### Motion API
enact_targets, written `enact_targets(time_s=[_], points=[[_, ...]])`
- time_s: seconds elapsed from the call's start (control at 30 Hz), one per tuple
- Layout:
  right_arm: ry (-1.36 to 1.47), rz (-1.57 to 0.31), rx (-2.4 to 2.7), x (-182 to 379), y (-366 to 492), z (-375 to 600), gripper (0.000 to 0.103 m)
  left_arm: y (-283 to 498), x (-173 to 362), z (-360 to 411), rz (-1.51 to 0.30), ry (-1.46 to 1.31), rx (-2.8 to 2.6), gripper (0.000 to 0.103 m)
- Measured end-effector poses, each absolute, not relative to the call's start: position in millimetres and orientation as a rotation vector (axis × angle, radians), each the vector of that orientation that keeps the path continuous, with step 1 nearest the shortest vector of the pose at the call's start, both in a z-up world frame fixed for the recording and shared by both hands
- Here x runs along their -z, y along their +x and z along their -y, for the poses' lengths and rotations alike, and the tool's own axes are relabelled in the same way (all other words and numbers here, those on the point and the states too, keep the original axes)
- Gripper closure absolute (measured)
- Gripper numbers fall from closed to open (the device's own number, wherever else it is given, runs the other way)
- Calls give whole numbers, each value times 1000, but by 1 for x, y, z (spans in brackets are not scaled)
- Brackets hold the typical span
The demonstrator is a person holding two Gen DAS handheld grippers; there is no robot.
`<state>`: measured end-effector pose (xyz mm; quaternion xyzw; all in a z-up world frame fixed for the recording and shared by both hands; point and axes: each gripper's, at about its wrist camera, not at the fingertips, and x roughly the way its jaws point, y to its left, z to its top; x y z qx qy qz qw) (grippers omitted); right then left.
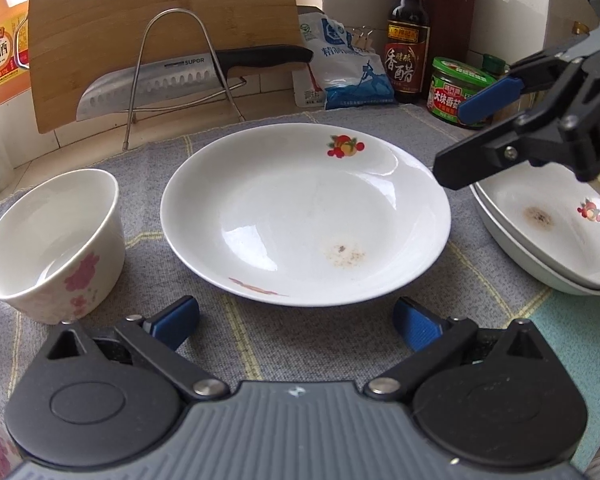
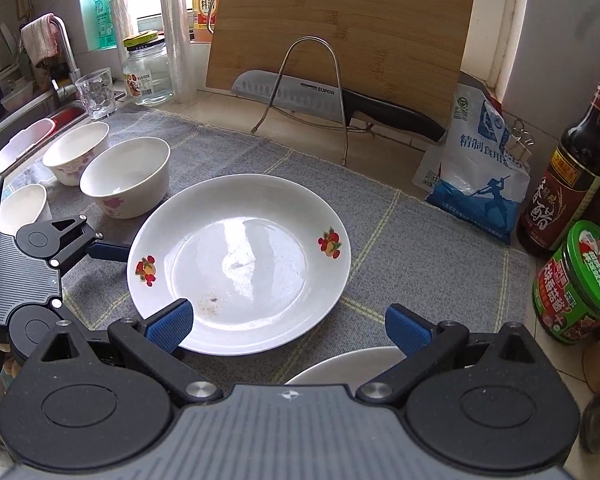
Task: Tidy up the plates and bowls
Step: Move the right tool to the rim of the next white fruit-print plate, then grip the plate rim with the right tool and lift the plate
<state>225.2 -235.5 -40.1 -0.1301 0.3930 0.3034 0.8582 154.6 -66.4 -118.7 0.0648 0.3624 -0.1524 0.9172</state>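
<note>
1. I see the plate [image 1: 305, 216] lying flat on the grey cloth [image 1: 308, 344], a fruit motif on its rim and a brown speck patch in its well

2. My left gripper [image 1: 296, 322] sits just short of the plate's near edge, jaws spread wide, nothing between the blue pads [image 1: 176, 320]

3. My right gripper [image 2: 290, 326] also stands wide open; its left pad [image 2: 170, 324] overlaps the plate's [image 2: 240, 264] near rim in that view, but I cannot tell whether it touches. In the left view the right gripper [image 1: 460, 144] hangs above the plate stack, clear of it

4. A stack of plates [image 1: 548, 232] lies right of the single plate, close but apart; the top one carries the same motif and a brown stain

5. A floral bowl [image 1: 52, 244] stands upright just left of the plate. The right view shows this bowl [image 2: 126, 176] with a second bowl [image 2: 76, 152] behind it and a third [image 2: 22, 208] nearer the left gripper [image 2: 112, 252]

6. Behind the cloth: a cutting board [image 1: 164, 40] leaning upright, a knife [image 1: 172, 80] on a wire rack [image 1: 180, 64] before it, a salt bag [image 1: 348, 68], a vinegar bottle [image 1: 406, 40] and a green jar [image 1: 458, 88]

7. Far left in the right view: a glass [image 2: 96, 94] and a clear jar [image 2: 146, 68] near the sink
</note>
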Motion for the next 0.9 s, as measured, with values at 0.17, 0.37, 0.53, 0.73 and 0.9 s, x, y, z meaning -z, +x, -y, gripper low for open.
enact_targets(time_s=[0.17, 0.37, 0.53, 0.73, 0.9], points=[[-311, -850, -702, 50, 252, 224, 0, 152, 119, 68, -727, 125, 295, 0], [-307, -888, -778, 61, 280, 216, 0, 157, 116, 71, -739, 138, 294, 0], [-307, -904, -810, 66, 296, 213, 0, 158, 115, 74, -731, 160, 331, 1], [-310, -952, -847, 76, 316, 207, 0, 163, 115, 73, -734, 147, 345, 3], [-273, -999, -890, 80, 329, 204, 0, 164, 114, 73, -729, 151, 349, 3]])
